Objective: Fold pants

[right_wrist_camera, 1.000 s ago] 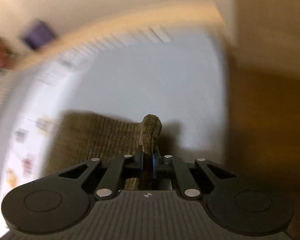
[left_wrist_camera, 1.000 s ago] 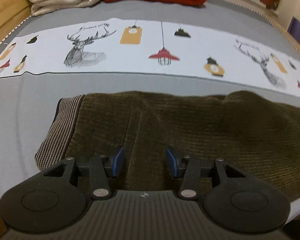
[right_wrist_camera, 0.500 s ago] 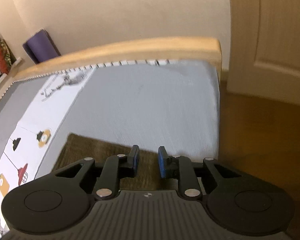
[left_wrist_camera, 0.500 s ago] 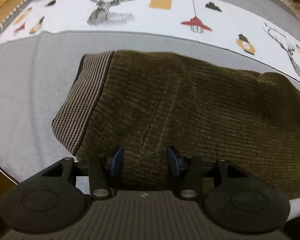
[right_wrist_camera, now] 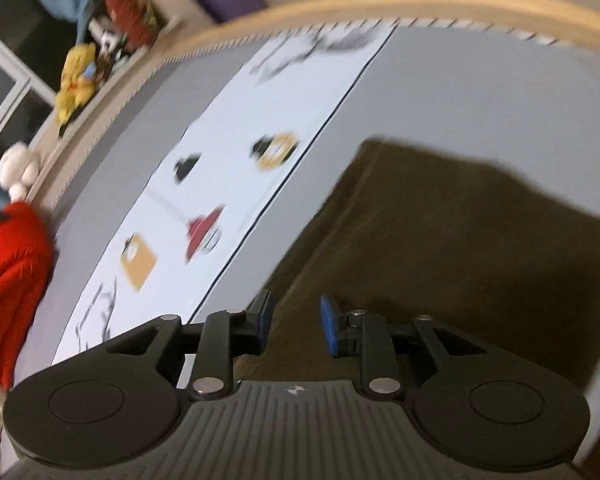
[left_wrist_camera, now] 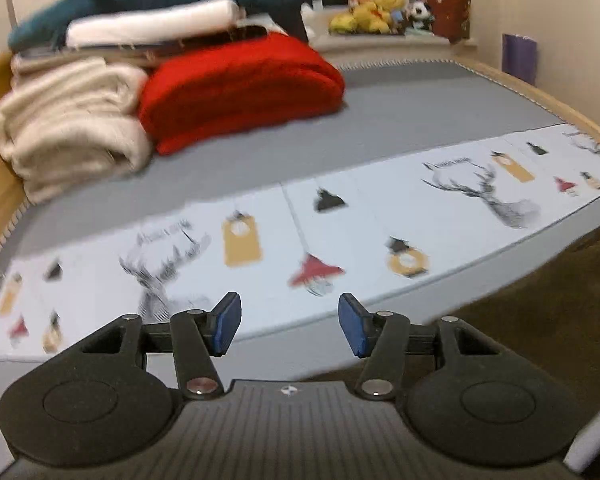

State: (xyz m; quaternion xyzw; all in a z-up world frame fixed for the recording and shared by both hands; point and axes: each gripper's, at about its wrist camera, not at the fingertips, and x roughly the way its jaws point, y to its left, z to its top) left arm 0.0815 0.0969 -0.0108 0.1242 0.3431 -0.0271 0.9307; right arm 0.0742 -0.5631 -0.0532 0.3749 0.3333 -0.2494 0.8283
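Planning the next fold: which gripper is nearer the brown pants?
Right. The right gripper hovers directly over the brown pants, jaws open and empty; the left gripper points at the printed sheet beside them.

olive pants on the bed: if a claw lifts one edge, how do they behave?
Likely floppy: the olive pants lie flat in soft folded layers on the bed, so a lifted edge should drape and the fold may open. The thick ribbed-looking fabric suggests some weight and decent grip, not slippery.
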